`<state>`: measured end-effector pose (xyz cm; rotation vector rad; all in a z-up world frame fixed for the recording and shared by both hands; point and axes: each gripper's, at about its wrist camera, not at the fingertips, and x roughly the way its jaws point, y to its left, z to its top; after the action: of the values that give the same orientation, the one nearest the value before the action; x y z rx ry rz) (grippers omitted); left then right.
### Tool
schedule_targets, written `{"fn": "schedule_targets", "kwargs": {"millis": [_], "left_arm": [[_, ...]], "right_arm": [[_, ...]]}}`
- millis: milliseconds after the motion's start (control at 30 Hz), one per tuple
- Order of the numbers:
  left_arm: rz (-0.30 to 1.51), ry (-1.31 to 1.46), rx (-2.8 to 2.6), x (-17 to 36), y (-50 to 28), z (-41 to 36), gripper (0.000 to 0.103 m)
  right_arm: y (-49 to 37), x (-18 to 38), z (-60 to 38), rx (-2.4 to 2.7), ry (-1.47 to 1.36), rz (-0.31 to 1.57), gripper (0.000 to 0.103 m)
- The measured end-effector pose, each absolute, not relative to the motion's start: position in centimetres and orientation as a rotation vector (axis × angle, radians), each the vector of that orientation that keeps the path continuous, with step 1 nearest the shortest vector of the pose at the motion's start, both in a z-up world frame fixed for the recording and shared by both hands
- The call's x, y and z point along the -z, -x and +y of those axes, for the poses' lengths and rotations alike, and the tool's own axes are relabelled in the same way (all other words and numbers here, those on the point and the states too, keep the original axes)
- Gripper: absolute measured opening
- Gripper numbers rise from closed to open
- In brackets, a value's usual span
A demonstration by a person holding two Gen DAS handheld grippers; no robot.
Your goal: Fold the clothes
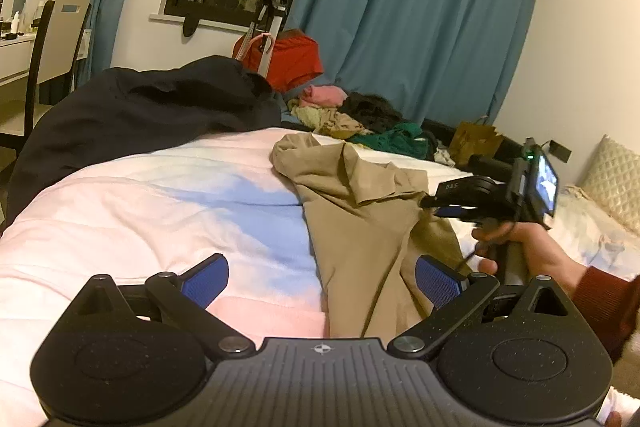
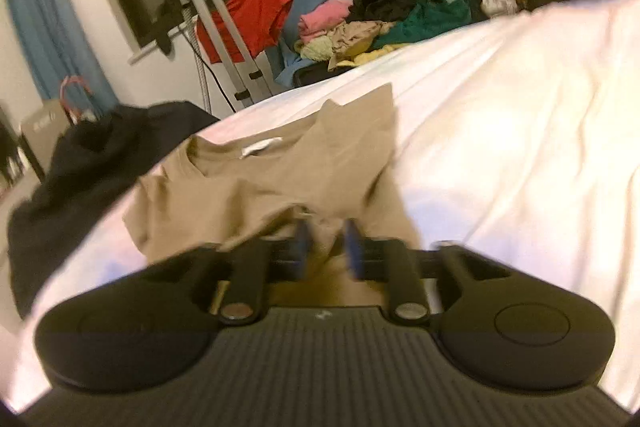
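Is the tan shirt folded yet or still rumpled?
Rumpled: the tan shirt lies bunched on the bed, collar up, no neat fold.

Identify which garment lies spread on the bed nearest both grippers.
The tan cotton T-shirt, on the pale bedspread; the other clothes are heaped beyond the bed.

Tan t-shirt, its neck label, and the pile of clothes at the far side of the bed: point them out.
tan t-shirt (image 2: pixel 280 179): right wrist view, on the chest fabric below the collar.
neck label (image 2: pixel 260 148): right wrist view, on the white tag inside the collar.
pile of clothes (image 1: pixel 352 119): left wrist view, on the beige garment mid-pile.
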<state>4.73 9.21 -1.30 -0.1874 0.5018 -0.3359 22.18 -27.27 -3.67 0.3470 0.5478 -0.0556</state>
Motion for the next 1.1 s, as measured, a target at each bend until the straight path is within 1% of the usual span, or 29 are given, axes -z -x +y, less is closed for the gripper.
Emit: {"fn": "schedule_targets", "kwargs": {"millis": [67,167,233,333,433,467,533,600,700,733,767,900,1000,1100], "left_arm": [[0.506,0.181,0.338,1.4,-5.0,9.0,0.101],[0.513,0.167,0.337,1.6,-5.7,9.0,0.101],[0.527,0.161,0.334,1.9,-6.1,8.8,0.101],[0.536,0.154,0.328,2.0,-5.8,8.7,0.101],[0.542,0.157,0.326,2.1,-5.8,8.9,0.101],[0.542,0.158,0.327,2.1,-5.8,8.9,0.101],[0.546,0.159,0.325,2.2,-5.9,9.0,0.101],[0.551,0.163,0.325,2.2,-5.9,9.0,0.101],[0.553,0.171,0.328,2.4,-5.8,9.0,0.101],[0.552,0.173,0.329,2.4,-5.9,9.0,0.101],[0.552,0.176,0.331,2.4,-5.9,9.0,0.101],[0.577,0.178,0.340,2.9,-6.5,8.8,0.101],[0.579,0.174,0.349,3.3,-6.7,8.8,0.101],[0.589,0.173,0.360,3.8,-6.8,8.6,0.101]], "right_arm": [[-20.9,2.7,-26.6,0.029,-0.232,0.473,0.087],[-19.5,1.4,-24.9,-0.068,-0.054,0.378,0.086],[-19.6,1.2,-23.5,-0.189,0.037,0.358,0.085],[-21.2,1.5,-21.0,-0.334,0.098,0.419,0.085],[-23.9,3.2,-19.0,-0.359,0.190,0.505,0.084],[-24.6,3.6,-18.7,-0.337,0.210,0.520,0.081],[-26.1,4.6,-18.3,-0.292,0.249,0.551,0.064],[-27.0,4.5,-19.0,-0.278,0.207,0.548,0.030],[-27.4,3.5,-20.1,-0.287,0.080,0.497,0.012],[-27.1,3.1,-20.4,-0.277,0.050,0.467,0.009],[-27.1,2.6,-20.7,-0.262,0.017,0.443,0.008],[-29.6,1.2,-22.6,-0.160,-0.077,0.406,0.006],[-32.0,1.4,-24.3,-0.041,-0.124,0.415,0.006],[-34.6,3.1,-25.9,0.060,-0.157,0.478,0.006]]}}
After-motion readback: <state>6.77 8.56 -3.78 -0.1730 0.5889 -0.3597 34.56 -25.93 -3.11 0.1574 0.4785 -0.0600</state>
